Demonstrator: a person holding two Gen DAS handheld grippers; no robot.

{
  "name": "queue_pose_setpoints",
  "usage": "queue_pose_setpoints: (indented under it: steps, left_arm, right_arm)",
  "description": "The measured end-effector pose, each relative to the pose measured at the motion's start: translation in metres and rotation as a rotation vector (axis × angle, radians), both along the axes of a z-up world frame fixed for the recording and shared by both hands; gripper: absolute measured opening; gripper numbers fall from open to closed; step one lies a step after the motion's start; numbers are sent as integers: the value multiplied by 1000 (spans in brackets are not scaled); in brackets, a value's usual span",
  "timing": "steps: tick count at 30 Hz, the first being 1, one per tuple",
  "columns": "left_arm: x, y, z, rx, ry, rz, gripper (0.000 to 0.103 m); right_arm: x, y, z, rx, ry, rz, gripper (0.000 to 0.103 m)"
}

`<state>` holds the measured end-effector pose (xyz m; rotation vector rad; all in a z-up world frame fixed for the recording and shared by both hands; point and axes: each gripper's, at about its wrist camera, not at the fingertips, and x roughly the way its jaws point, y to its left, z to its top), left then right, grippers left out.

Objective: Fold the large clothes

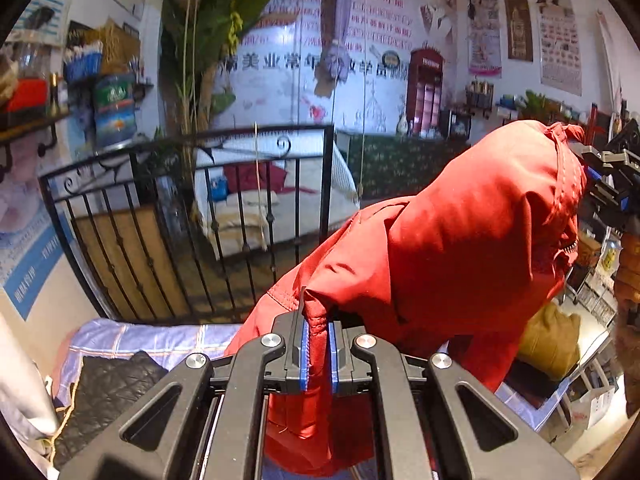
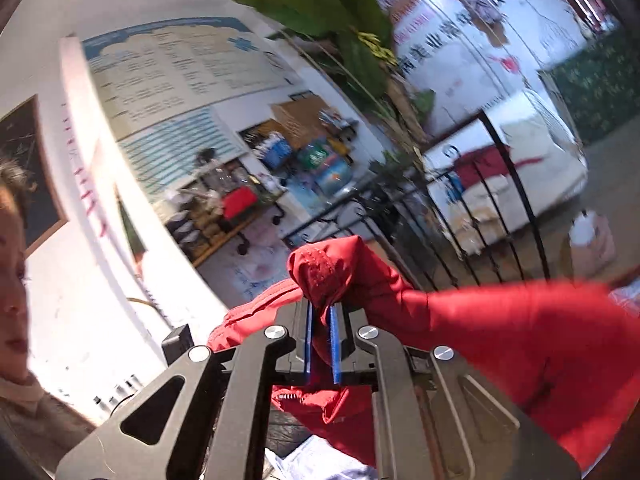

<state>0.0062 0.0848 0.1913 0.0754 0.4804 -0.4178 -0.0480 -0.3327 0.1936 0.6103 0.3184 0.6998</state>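
Note:
A red padded jacket hangs in the air between both grippers. My left gripper is shut on a fold of its red fabric, which bunches up between the blue pads. My right gripper is shut on another bunched part of the jacket, which stretches off to the right. The right gripper also shows in the left wrist view at the far right, holding the jacket's upper edge. The jacket's lower part hangs below and is hidden by the gripper bodies.
A bed with a blue checked sheet lies below, with a black quilted garment and an olive garment on it. A black iron railing stands behind. A person's face is at the left.

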Motion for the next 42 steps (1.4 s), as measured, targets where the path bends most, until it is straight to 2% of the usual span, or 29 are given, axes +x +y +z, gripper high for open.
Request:
queue_pose_setpoints:
  steps: [4, 7, 9, 12, 13, 15, 17, 18, 19, 20, 21, 22, 23, 24, 25, 26, 28, 29, 31, 33, 35, 37, 40, 41, 42]
  left_arm:
    - [-63, 6, 47, -94, -136, 21, 6]
    - [-84, 12, 91, -137, -263, 12, 6]
    - [-99, 14, 111, -144, -337, -8, 6]
    - [-100, 12, 129, -108, -392, -5, 6]
    - [-95, 13, 130, -94, -381, 5, 6]
    - [-70, 0, 121, -64, -286, 48, 7]
    - [-27, -6, 89, -22, -141, 78, 7]
    - [-3, -7, 66, -4, -73, 112, 10]
    - [24, -11, 31, 41, 18, 159, 16]
    - [39, -17, 0, 103, 75, 208, 24]
    - [48, -24, -34, 174, 119, 256, 58]
    - [55, -27, -65, 217, 157, 269, 79]
    - [56, -28, -97, 243, 173, 282, 79]
    - [55, -27, -124, 270, 216, 301, 78]
    - [54, -23, -148, 271, 296, 309, 78]
    - [50, -13, -169, 237, 372, 325, 78]
    - [37, 11, -193, 225, 439, 389, 78]
    - [30, 26, -202, 226, 470, 417, 78]
    - [20, 63, -215, 221, 521, 480, 82]
    - [2, 95, -229, 274, 556, 564, 85]
    - [-16, 121, -241, 285, 621, 603, 85]
    - [-23, 138, -240, 225, 655, 616, 85]
    - [-46, 128, -224, 76, 715, 611, 91]
    - [-45, 125, -228, 66, 732, 611, 93]
    - [-46, 119, -235, 94, 744, 620, 95]
  right_arm:
    - [-30, 4, 43, 80, -177, 90, 7]
    - [-41, 13, 84, 101, -329, 155, 6]
    - [-35, 12, 105, 146, -390, 184, 6]
    - [-11, 11, 125, 162, -409, 156, 6]
    - [-3, 11, 129, 158, -382, 131, 7]
    - [34, 19, 125, 99, -275, 112, 8]
    - [79, 28, 103, 4, -126, 17, 17]
    - [110, 36, 78, -64, -24, -69, 43]
    - [140, 47, 47, -154, 77, -145, 90]
    - [164, 60, 14, -257, 178, -222, 98]
    - [178, 68, -17, -323, 243, -251, 97]
    - [191, 77, -52, -384, 301, -250, 97]
    - [199, 85, -94, -428, 388, -259, 97]
    - [202, 86, -128, -421, 482, -260, 97]
    - [203, 85, -159, -383, 574, -247, 97]
    - [196, 82, -192, -340, 653, -229, 97]
    - [172, 73, -249, -327, 793, -267, 97]
    - [153, 67, -270, -369, 839, -290, 97]
    - [115, 58, -290, -492, 880, -330, 97]
    - [80, 40, -304, -557, 930, -374, 97]
    - [48, 21, -322, -550, 1015, -385, 97]
    - [25, 5, -324, -552, 1083, -402, 97]
    - [2, -6, -349, -492, 1155, -396, 97]
    - [3, -8, -355, -472, 1167, -399, 97]
    - [-9, -9, -354, -443, 1177, -408, 97]
